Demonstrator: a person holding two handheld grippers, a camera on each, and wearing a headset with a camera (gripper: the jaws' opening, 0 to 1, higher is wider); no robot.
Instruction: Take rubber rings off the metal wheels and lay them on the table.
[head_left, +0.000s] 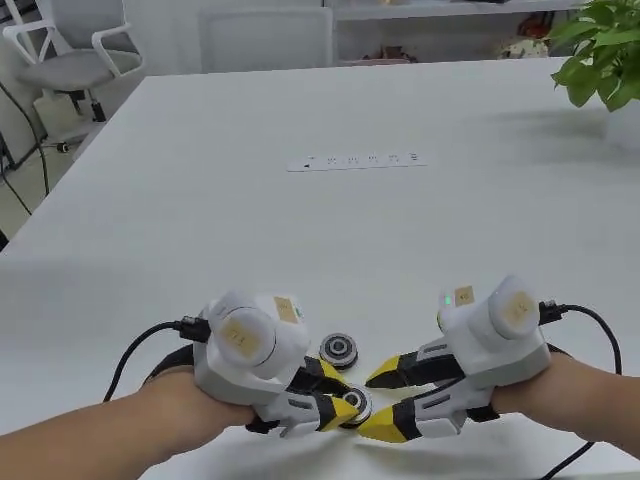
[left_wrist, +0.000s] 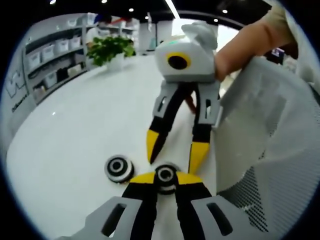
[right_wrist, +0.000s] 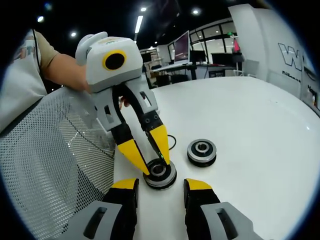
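Note:
Two small metal wheels with dark rubber rings lie near the front edge of the white table (head_left: 320, 230). My left gripper (head_left: 345, 392) (right_wrist: 156, 165) is shut on the nearer wheel (head_left: 357, 404) (left_wrist: 166, 176) (right_wrist: 160, 175), one yellow tip on each side. Facing it from the right, my right gripper (head_left: 367, 405) (left_wrist: 172, 162) (right_wrist: 161, 185) stands open, its tips just short of the same wheel and straddling it. The second wheel (head_left: 339, 350) (left_wrist: 119, 168) (right_wrist: 202, 152) lies flat and free just behind them.
A socket strip (head_left: 357, 160) is set into the table's middle. A potted plant (head_left: 600, 55) stands at the far right corner and an office chair (head_left: 75, 60) at the far left. A mesh chair back (right_wrist: 55, 165) is close behind the hands.

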